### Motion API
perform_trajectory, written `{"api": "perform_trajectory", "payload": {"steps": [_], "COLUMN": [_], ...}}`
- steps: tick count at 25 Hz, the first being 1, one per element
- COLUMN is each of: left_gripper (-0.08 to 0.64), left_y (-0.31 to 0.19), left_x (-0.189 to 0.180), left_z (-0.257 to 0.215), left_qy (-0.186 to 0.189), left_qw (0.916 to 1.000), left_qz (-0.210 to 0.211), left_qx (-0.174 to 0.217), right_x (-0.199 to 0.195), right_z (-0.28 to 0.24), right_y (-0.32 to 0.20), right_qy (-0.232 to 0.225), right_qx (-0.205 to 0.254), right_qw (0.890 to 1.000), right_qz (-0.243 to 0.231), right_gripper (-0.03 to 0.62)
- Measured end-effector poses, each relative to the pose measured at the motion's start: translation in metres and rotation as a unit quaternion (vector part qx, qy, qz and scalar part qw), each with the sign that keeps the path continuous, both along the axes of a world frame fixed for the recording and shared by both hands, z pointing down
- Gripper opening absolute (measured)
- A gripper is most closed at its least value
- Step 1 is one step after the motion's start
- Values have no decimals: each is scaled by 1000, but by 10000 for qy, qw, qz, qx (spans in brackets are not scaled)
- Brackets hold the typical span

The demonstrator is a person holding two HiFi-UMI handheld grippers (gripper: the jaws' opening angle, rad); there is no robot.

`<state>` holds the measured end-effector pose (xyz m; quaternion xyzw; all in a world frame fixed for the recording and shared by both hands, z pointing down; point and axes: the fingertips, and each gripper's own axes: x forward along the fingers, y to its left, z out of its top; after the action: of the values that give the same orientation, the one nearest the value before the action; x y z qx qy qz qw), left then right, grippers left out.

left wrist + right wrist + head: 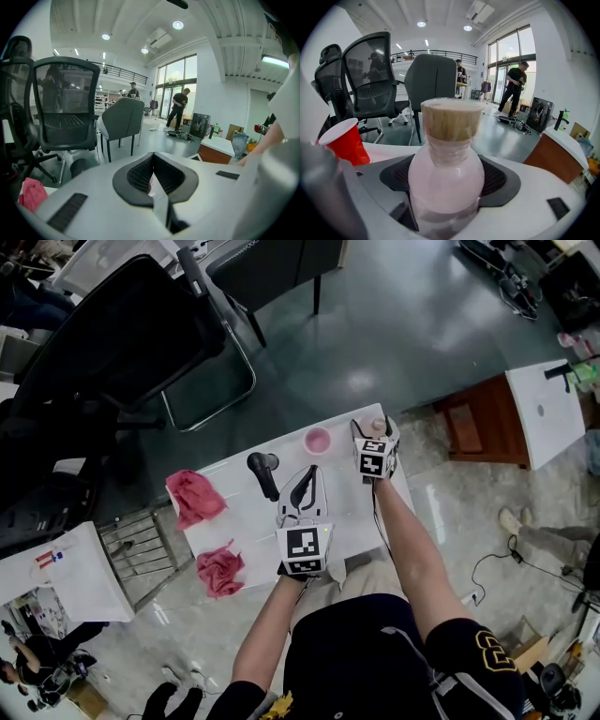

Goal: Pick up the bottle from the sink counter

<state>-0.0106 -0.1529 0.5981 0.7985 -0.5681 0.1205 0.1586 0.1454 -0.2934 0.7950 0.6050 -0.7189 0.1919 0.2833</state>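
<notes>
A clear bottle (pixel 446 173) with a tan cap (pixel 451 119) stands upright between the jaws of my right gripper (pixel 446 192), which is shut on its body. In the head view the bottle (pixel 378 426) and right gripper (pixel 378 435) are over the far right corner of the white counter (pixel 239 521). My left gripper (pixel 302 495) rests at the counter's middle. Its black pads (pixel 136 176) meet at the tips with nothing held between them.
A red cup (pixel 344 140) stands left of the bottle, near the counter's far edge (pixel 318 441). A black hair dryer (pixel 265 472) lies beside my left gripper. Two pink cloths (pixel 195 497) (pixel 221 569) lie at the left end. Office chairs (pixel 122 343) stand beyond.
</notes>
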Motion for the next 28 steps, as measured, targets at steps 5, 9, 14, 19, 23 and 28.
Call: {"api": "perform_trajectory", "payload": {"steps": [5,9,14,19,23,28], "left_gripper": [18,18,18,18,18,18], "left_y": [3,7,12,15,13,14], "left_x": [0,2,-2,-8,-7,-9], "left_z": [-2,-6,-3,-4,-9,-21], "left_qy": [67,48,27,-54,-33,-30], "left_qw": [9999,10000,10000,10000,10000,9999], "left_qz": [-84,-42,-37,-55,-42,-2], "left_qx": [0,23,1,-19,59,135], "right_x": [1,1,1,-3,-3,-3], "right_z": [-1,0,0,-4,-15,-38], "right_y": [1,2,1,4,0,5], "right_qy": [-6,-10,8,78,33,51], "right_qx": [-10,-31,-38,-51,64,162], "right_qw": [10000,10000,10000,9998,9997,9995], "right_qz": [0,1,-26,-185,-224,-257], "right_gripper": [413,413,413,413,413,413]}}
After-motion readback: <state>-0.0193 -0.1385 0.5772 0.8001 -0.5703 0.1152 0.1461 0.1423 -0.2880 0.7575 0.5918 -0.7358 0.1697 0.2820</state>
